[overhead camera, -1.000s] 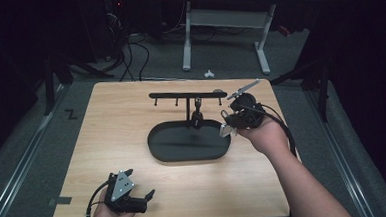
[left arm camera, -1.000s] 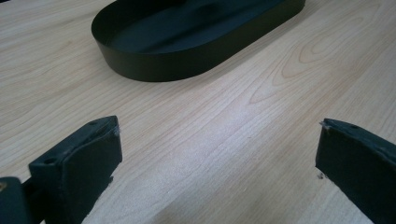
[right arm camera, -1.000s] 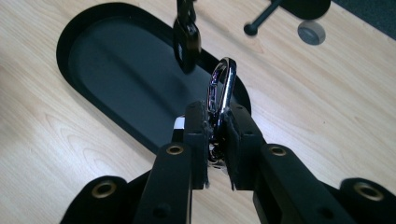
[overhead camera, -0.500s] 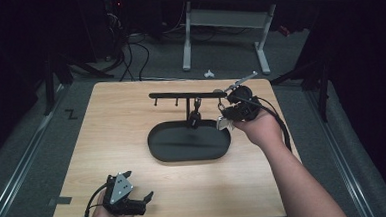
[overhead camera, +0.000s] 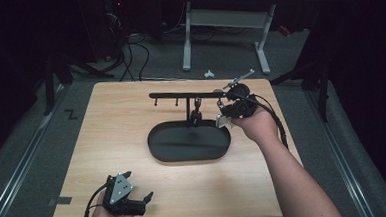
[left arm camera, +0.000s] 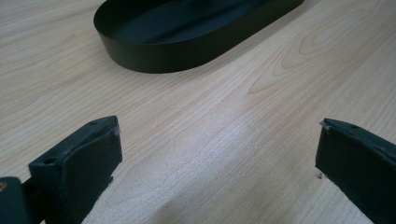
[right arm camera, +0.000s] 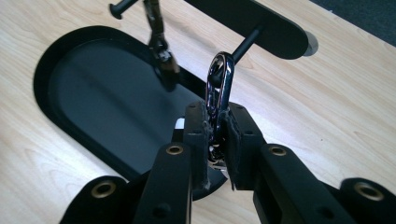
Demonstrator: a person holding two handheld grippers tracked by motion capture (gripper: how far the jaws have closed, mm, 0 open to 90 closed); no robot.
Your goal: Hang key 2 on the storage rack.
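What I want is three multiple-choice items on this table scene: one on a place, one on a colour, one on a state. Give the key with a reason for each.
1. Where is the left gripper?
A. At the near left corner of the table
B. At the far right corner
C. On the floor

2. What colour is the oval tray?
A. White
B. Black
C. Red

3. How do the right gripper's jaws stand?
A. Wide open and empty
B. Shut on a metal clasp
C. Shut on a wooden block

Key:
1 A: the high view shows it low on the wood by the near left edge.
2 B: both gripper views show a black wall and floor.
3 B: the right gripper view shows the pads pinching the clasp's lower end.
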